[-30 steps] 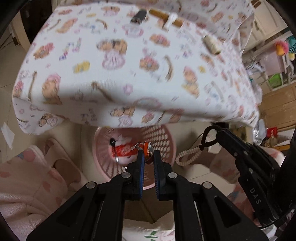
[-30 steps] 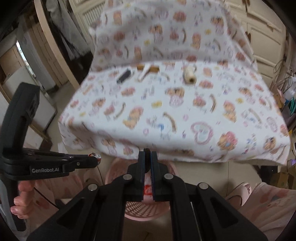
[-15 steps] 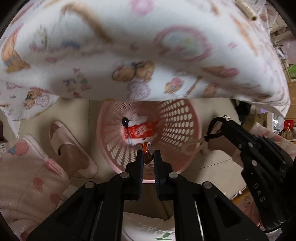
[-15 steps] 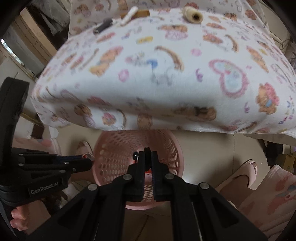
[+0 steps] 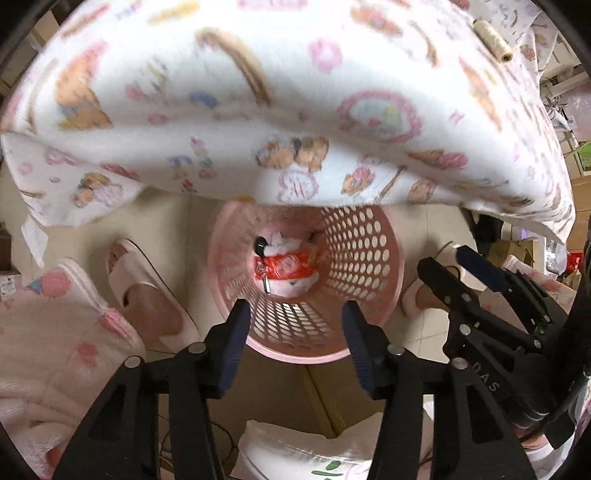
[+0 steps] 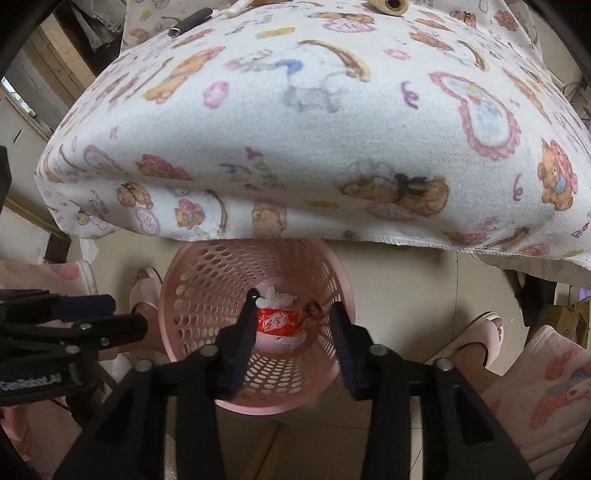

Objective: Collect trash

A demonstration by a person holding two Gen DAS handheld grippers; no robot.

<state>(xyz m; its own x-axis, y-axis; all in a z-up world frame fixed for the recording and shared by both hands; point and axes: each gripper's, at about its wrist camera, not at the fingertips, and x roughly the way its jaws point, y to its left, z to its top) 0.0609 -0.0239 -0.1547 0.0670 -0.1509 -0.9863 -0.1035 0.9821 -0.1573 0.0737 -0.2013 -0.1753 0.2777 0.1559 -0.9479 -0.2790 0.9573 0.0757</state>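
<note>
- We are at the drop step: both grippers hang over a pink basket (image 5: 369,258) on the floor, just below the near edge of a table (image 6: 295,129) draped in a bear-print cloth.
- The left gripper (image 5: 293,334) points straight down. Its jaws are opening, with nothing between them; through the gap we see only the basket's holed wall.
- The right gripper (image 6: 293,338) tilts steeply down over the same basket. Its jaws are opening too, and nothing is held between them.
- The trash lies at the bottom of the basket: a red wrapper (image 5: 286,267) at the centre, white crumpled paper (image 5: 282,242) at its 12 o'clock, and a small dark object at 11 o'clock that we cannot identify.
- In the left view the right gripper sits at 4 o'clock; in the right view the left gripper sits at 9 o'clock.
- A person's slippered feet stand on the floor on either side of the basket.
- On the table top, far from us at 12 to 1 o'clock, lie a spool of twine (image 5: 493,38), a dark tube (image 6: 190,22) and a pale stick.
- Next, we judge, the hands must lift clear of the basket and table edge and reach up for whichever of those pieces count as trash.
</note>
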